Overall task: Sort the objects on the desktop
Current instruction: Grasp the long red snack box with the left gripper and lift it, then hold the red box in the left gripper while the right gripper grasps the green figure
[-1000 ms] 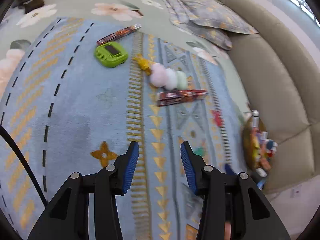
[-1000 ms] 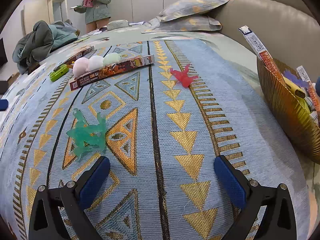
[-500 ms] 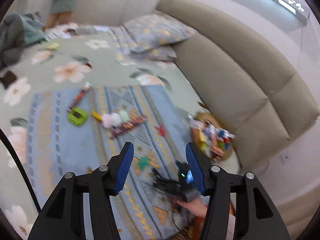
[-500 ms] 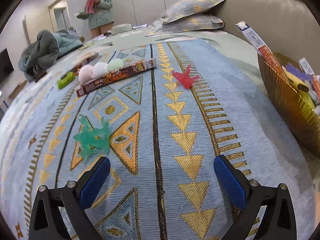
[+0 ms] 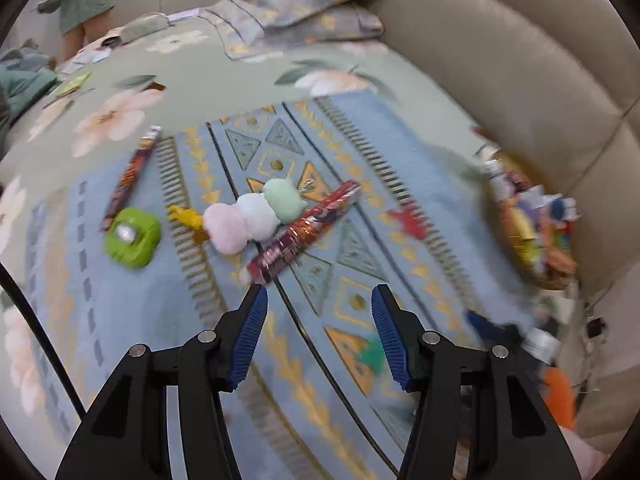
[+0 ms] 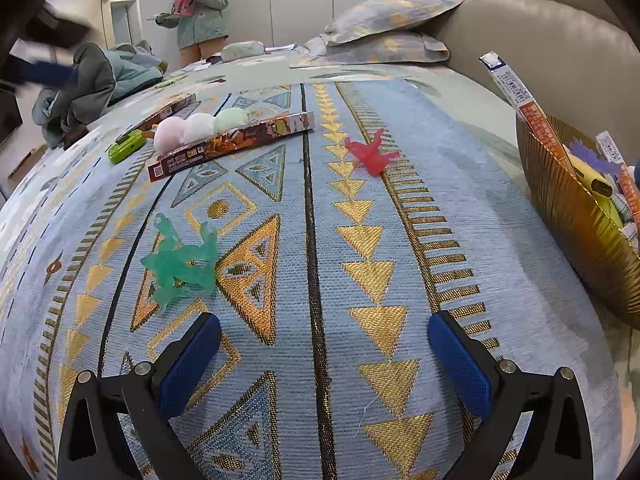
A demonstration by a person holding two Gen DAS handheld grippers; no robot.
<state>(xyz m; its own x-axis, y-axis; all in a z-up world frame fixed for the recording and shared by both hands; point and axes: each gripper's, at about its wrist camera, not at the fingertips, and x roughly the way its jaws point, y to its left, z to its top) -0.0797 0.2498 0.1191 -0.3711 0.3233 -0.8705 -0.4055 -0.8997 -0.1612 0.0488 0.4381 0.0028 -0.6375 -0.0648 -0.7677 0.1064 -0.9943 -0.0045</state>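
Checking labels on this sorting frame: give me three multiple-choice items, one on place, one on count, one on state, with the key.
1. What lies right beside the long red printed box on the patterned blue cloth?
A. the gold ribbed basket
B. the row of pastel plush balls
C. the grey pillow

2. How many balls are in the row of pastel plush balls?
A. two
B. three
C. five

3. The right gripper is:
A. open, holding nothing
B. shut on the green translucent figure
C. shut on the red figure

Key: 1 B, the balls lie along the box's side. 2 B, pink, white and green. 3 A, only cloth shows between its pads.
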